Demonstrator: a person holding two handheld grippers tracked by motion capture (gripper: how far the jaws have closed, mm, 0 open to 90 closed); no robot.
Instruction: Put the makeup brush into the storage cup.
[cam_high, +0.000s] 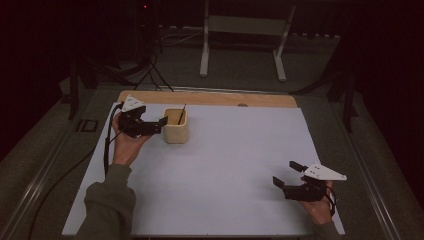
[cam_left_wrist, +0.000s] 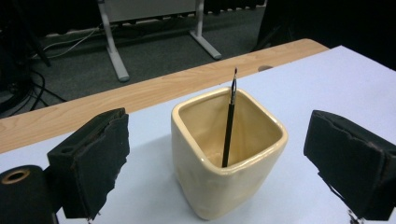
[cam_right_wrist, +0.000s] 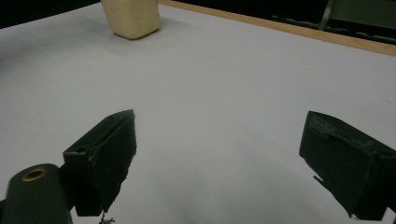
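Left gripper (cam_high: 161, 121): I'm holding jaws apart beside the ceramic cup (cam_left_wrist: 229, 149).
Cup: probably heavy, slick, breakable; I'm favouring its side walls.
Right gripper (cam_high: 287, 174): jaws apart, idling.

Left gripper (cam_high: 159, 121): black body, two blocky black jaws with rough, worn foam-like pads (cam_left_wrist: 100, 158), edges fraying. Round black barrel with brass-coloured ring showing at lower left in left gripper view. Pale three-cornered plate (cam_high: 132, 103) sitting on top. Black cable (cam_high: 106, 145) trailing from it along forearm.

Right gripper (cam_high: 286, 174): same black build, chipped black pads (cam_right_wrist: 109, 151), same brass-ringed barrel, longer pale three-cornered plate (cam_high: 324, 172) on top, black cable looping near hand.

Person wearing olive-grey long sleeve (cam_high: 107, 205) on left arm, cuff bunching at wrist; similar cuff edge showing at right wrist.
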